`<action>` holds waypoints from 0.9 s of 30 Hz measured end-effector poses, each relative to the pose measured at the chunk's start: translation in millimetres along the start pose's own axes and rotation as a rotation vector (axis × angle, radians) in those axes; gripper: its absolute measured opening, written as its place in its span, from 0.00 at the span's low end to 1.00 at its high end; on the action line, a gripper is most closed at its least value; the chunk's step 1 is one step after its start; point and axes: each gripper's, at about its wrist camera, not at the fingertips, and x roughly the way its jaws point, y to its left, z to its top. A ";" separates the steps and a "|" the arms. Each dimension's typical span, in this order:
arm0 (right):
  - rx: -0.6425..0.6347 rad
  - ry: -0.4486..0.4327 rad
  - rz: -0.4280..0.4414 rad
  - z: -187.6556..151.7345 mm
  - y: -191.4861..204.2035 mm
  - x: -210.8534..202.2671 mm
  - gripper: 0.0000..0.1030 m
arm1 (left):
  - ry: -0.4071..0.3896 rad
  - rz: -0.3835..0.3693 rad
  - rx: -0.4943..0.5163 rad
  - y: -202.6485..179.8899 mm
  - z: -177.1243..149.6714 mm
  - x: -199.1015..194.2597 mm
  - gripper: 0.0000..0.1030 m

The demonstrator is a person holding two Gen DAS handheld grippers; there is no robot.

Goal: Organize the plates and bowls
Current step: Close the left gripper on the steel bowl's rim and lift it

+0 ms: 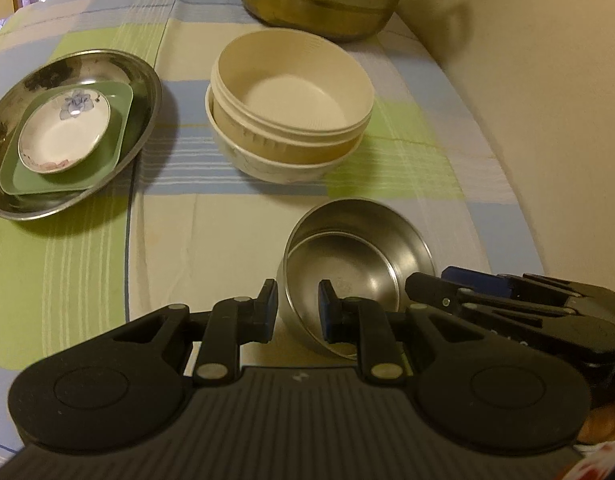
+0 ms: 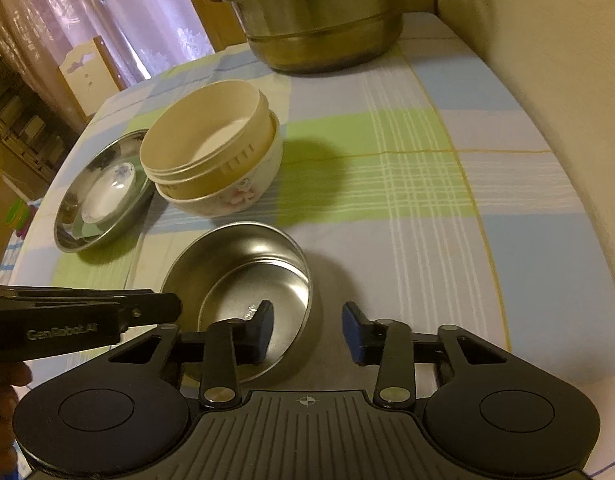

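Steel bowl (image 1: 357,256) near right tabletop edge: wall straddled by left gripper (image 1: 297,310), jaws clamped on it; right gripper (image 2: 307,330) jaws apart around opposite wall.

This was a home, a lived-in dining corner by the look of it. The surface (image 2: 407,160) wore a checked cloth of green, blue and white, a big steel steamer pot (image 2: 319,12) stood at its far end, lace curtains (image 2: 107,12) hung behind, and household dishes sat about.
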 end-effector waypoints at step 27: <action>-0.038 0.003 0.023 2.6 -3.4 -8.9 0.11 | 0.006 0.030 0.028 -14.3 -5.8 4.1 0.12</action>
